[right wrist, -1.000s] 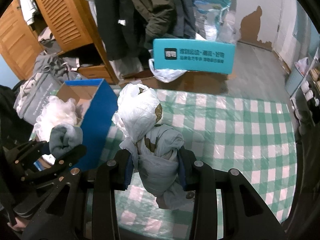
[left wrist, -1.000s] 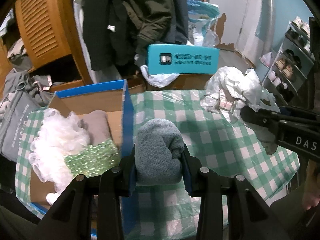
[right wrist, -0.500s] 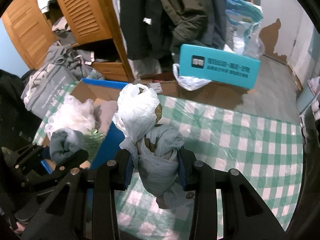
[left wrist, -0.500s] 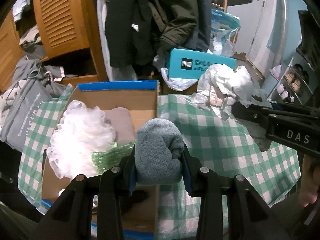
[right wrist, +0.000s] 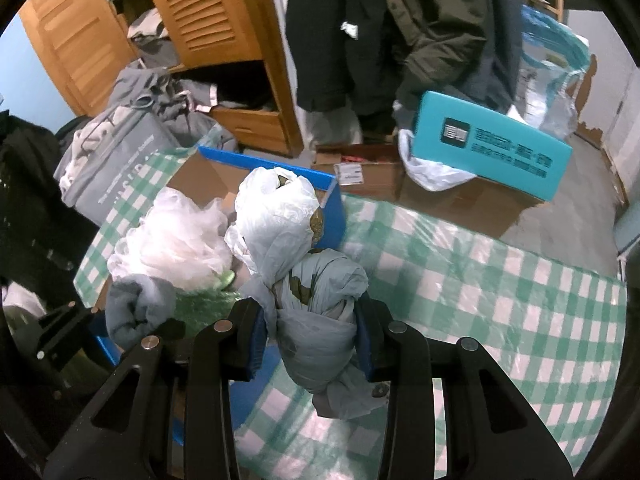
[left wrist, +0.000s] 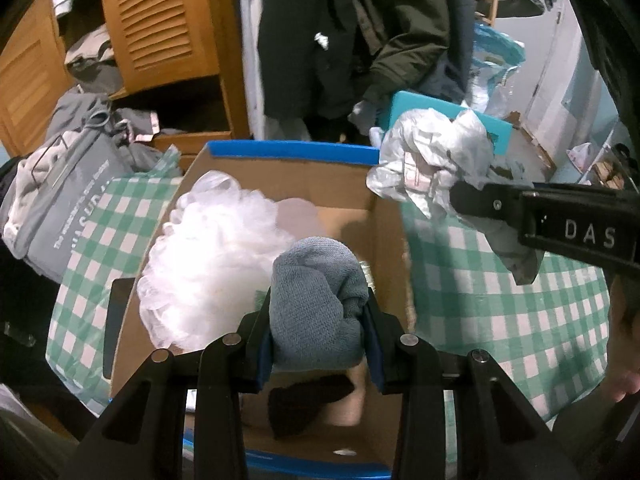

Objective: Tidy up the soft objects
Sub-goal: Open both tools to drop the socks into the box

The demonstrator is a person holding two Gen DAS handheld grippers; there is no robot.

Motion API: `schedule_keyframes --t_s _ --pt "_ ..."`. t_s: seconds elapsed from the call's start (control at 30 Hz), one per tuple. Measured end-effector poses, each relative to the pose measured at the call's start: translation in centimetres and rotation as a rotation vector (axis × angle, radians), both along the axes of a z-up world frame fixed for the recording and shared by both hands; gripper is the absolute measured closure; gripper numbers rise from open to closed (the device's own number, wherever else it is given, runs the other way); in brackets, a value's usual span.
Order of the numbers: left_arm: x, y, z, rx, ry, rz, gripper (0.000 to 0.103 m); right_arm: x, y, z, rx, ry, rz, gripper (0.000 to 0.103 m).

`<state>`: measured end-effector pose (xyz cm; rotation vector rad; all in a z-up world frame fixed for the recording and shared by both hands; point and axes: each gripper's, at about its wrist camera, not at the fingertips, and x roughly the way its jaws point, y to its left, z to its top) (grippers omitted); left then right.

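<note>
Soft things fill the cardboard box (left wrist: 280, 184) with blue edges, which sits on a table under a green-and-white checked cloth (left wrist: 520, 300). At the far left, beyond the table, a grey bag (left wrist: 72, 200) with white lettering leans among heaped clothes in front of a wooden wardrobe (left wrist: 160, 20) with slatted doors. Inside the box, on its left side, lies a frothy white mesh puff (left wrist: 208, 256), and a dark piece of fabric (left wrist: 308, 404) rests on the box floor near its front wall.

In the left wrist view, the left gripper (left wrist: 318, 332) hangs over the open box with its jaws part-closed on a rolled grey-blue cloth (left wrist: 316, 300), the blue pads pressing into both sides of the roll. To the right, just past the box's right wall and above the checked cloth, the right gripper (right wrist: 310, 332) is clamped at about the same narrow width on a knotted bundle of plastic bags (right wrist: 296, 252), white at the top and pale grey where the pads squeeze it, with a tail hanging below the jaws. In the right wrist view this bundle sits in front of the box's near right corner.

Behind the table, dark coats (right wrist: 400, 32) hang, and a teal carton (right wrist: 488, 148) rests on a brown box on the floor at the right.
</note>
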<state>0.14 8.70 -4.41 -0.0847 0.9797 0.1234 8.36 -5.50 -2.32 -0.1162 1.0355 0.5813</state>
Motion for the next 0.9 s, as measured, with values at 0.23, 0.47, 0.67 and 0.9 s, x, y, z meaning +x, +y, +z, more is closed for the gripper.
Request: schedule_keyframes --t_s 0.23,0.47,0.67,0.9 --pt "-0.1 2.2 -1.6 -0.001 0.038 0.036 0.065 0.6 3.6 -1.0 -0.015 0.017 0.045 0.068" --pt "0.2 3.3 -3.1 -0.012 0.078 0.059 0.063 1.2 6.7 -2.2 -0.007 0.045 0.089 0.068" --pt "0.0 4.2 -3.2 -0.035 0.086 0.093 0.046 1.4 7.5 -2.9 0.016 0.061 0.094 0.055" --pt "-0.3 4.6 -2.3 -0.016 0.065 0.117 0.031 1.5 6.8 -1.9 0.04 0.037 0.064 0.038"
